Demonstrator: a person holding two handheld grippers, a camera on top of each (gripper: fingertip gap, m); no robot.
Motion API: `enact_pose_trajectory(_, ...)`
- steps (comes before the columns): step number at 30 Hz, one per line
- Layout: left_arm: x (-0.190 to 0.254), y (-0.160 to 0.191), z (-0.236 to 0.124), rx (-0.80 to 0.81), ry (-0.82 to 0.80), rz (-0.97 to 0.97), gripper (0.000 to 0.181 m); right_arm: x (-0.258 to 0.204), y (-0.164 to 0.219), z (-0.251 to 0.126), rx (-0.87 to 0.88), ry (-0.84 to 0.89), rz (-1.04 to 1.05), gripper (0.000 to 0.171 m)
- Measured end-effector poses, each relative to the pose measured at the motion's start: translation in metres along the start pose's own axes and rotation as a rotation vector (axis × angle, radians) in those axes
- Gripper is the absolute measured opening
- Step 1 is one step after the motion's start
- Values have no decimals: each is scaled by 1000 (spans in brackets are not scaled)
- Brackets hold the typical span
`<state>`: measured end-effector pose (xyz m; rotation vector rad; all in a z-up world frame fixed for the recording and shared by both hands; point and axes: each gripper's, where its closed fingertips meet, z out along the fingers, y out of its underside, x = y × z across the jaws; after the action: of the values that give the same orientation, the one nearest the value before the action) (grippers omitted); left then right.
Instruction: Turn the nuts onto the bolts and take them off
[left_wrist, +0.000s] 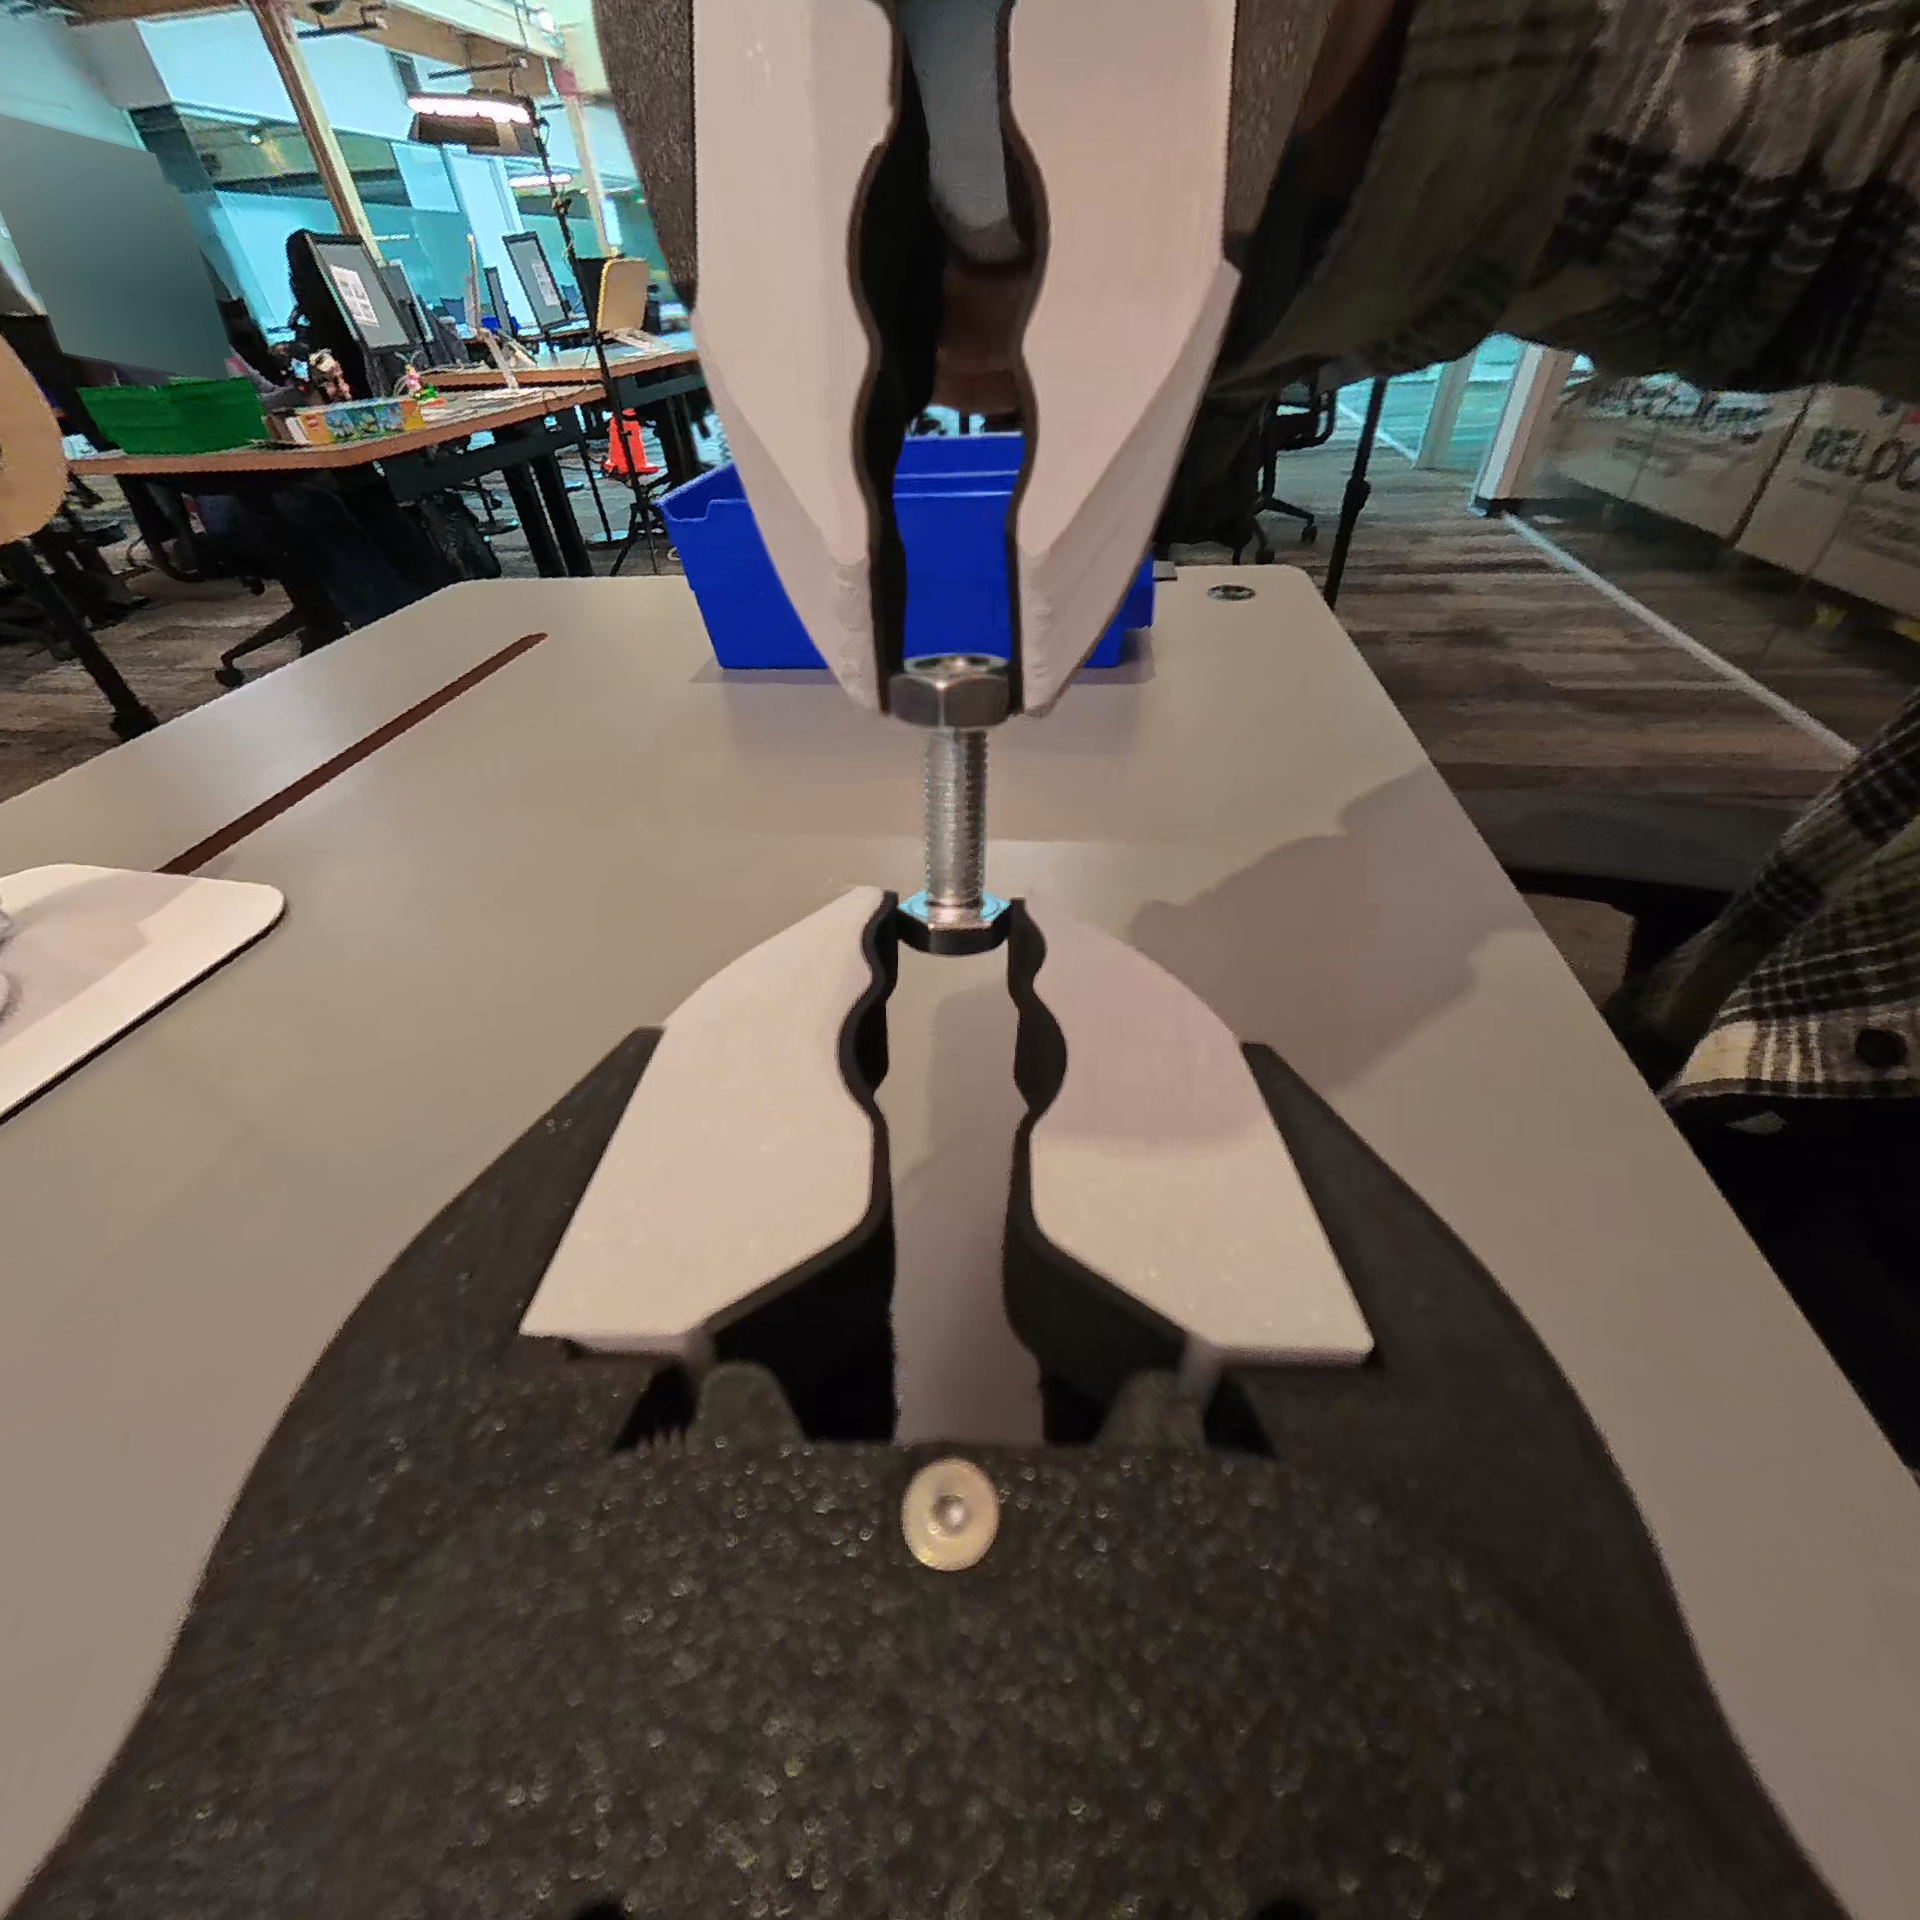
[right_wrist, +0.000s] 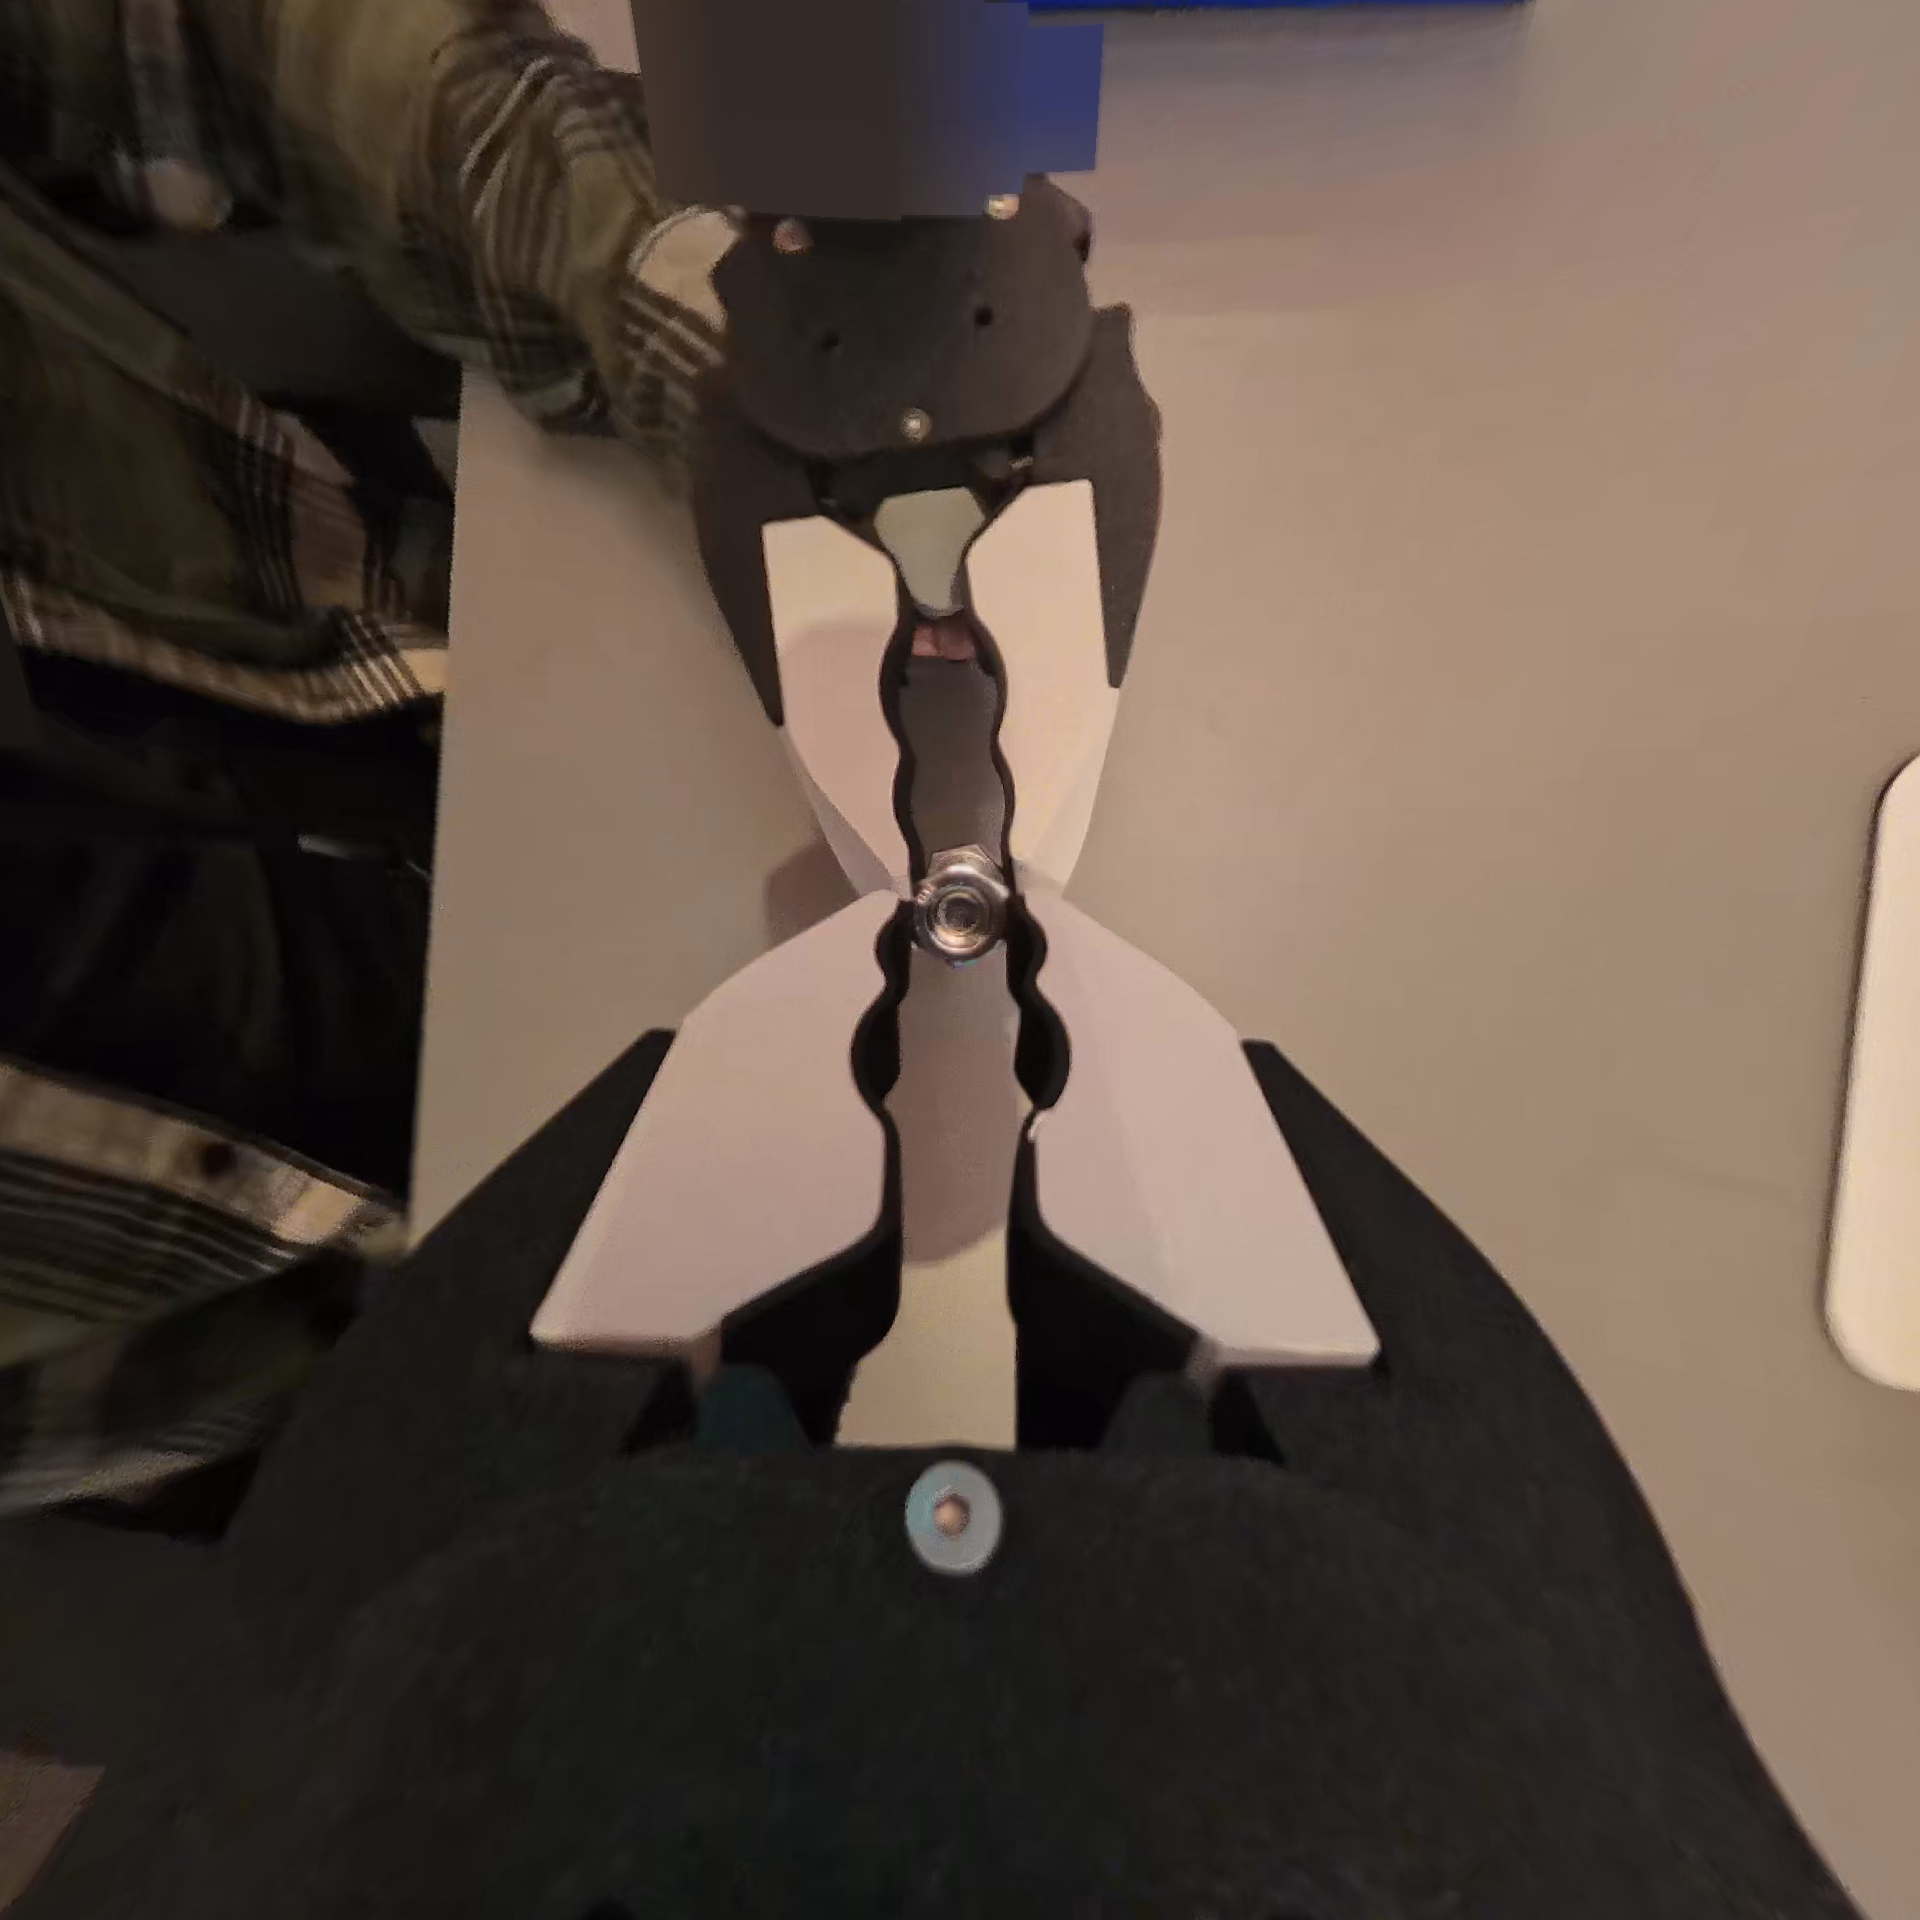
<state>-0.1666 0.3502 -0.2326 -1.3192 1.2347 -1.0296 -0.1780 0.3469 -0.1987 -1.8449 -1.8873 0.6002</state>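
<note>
At frame centre, above the counter, your left gripper clamps the bolt by its head; your right gripper clamps the nut. Rigid, slick steel: keep the fingers on the flats.

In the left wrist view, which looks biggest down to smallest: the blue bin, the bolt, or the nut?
1. the blue bin, largest though farthest off and partly hidden
2. the bolt
3. the nut, smallest, at the bolt's near end
</note>
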Motion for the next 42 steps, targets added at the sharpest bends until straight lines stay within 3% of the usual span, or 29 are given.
enact_pose_trajectory(7,7,-2,1,15,42,0,19,-7,3,-2,-29,-60,-202,17)
enact_pose_trajectory(16,20,1,7,-17,94,27,19,-21,12,-3,-210,-239,-500,17)
enact_pose_trajectory(24,26,-2,5,-1,131,37,19,-26,9,-4,-173,-285,-834,17)
enact_pose_trajectory(32,24,3,9,-29,124,25,20,-23,16,-2,-205,-259,-822,18)
enact_pose_trajectory(42,21,8,10,-55,103,37,20,-20,14,-2,-203,-242,-705,42)
